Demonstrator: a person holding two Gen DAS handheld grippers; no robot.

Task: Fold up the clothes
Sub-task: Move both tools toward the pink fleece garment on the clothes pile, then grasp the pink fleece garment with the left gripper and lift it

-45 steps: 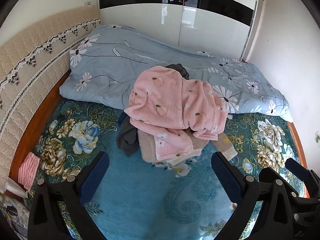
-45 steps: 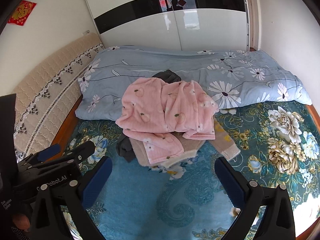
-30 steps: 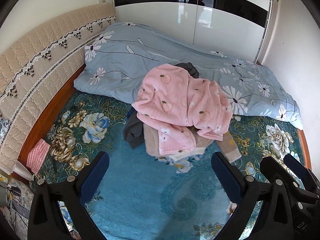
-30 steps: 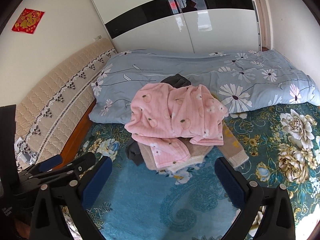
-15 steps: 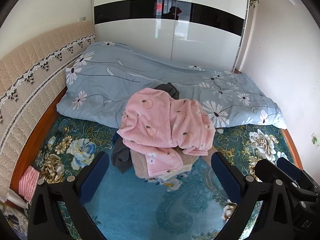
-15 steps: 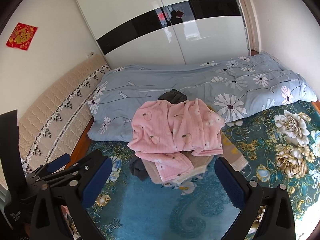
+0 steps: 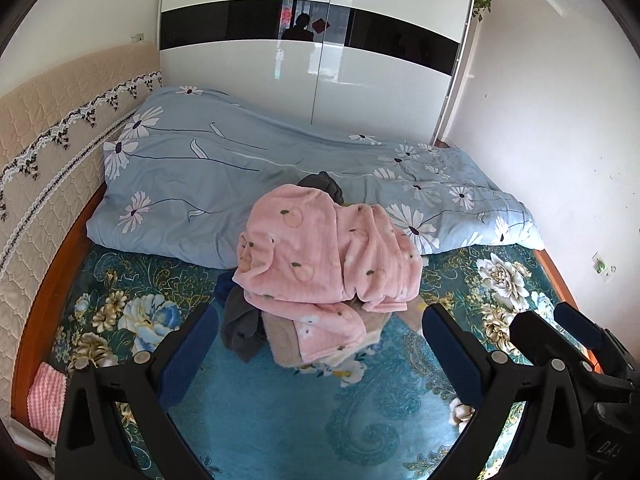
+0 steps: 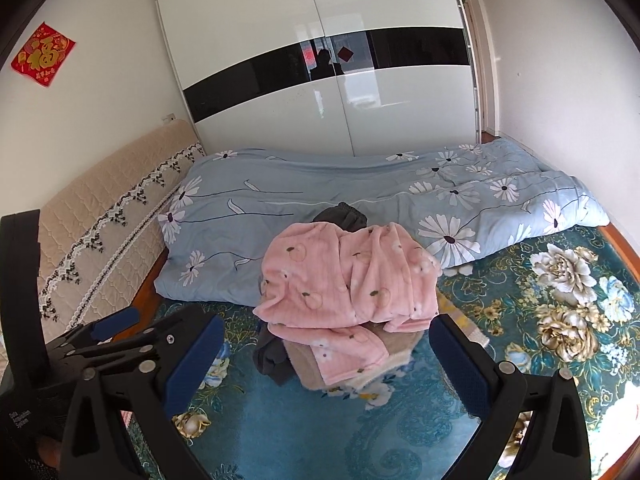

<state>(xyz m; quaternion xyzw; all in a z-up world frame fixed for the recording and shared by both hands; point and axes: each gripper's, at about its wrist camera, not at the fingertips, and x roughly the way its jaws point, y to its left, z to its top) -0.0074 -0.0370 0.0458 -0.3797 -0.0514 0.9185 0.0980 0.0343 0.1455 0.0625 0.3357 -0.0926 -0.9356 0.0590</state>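
A pile of clothes lies mid-bed on the teal floral sheet (image 7: 300, 420). A crumpled pink fleece garment (image 7: 328, 256) with a fruit print tops it. A beige garment (image 7: 284, 340) and a dark grey one (image 7: 240, 328) stick out beneath, and more dark cloth (image 7: 320, 184) shows behind. My left gripper (image 7: 319, 312) is open, held above the sheet short of the pile. My right gripper (image 8: 328, 324) is open too, aimed at the same pink garment (image 8: 344, 280). Neither gripper touches cloth. Each appears at the edge of the other's view.
A light blue daisy-print duvet (image 7: 240, 184) lies bunched across the far half of the bed. A beige quilted headboard (image 7: 48, 140) runs along the left, and a white wardrobe (image 7: 360, 80) with a black band stands behind. A pink checked cloth (image 7: 46, 396) sits at the near left edge.
Both cameras have drawn back and lifted, so the pile looks smaller and more of the wardrobe shows. The clothes have not moved, and both grippers stayed open.
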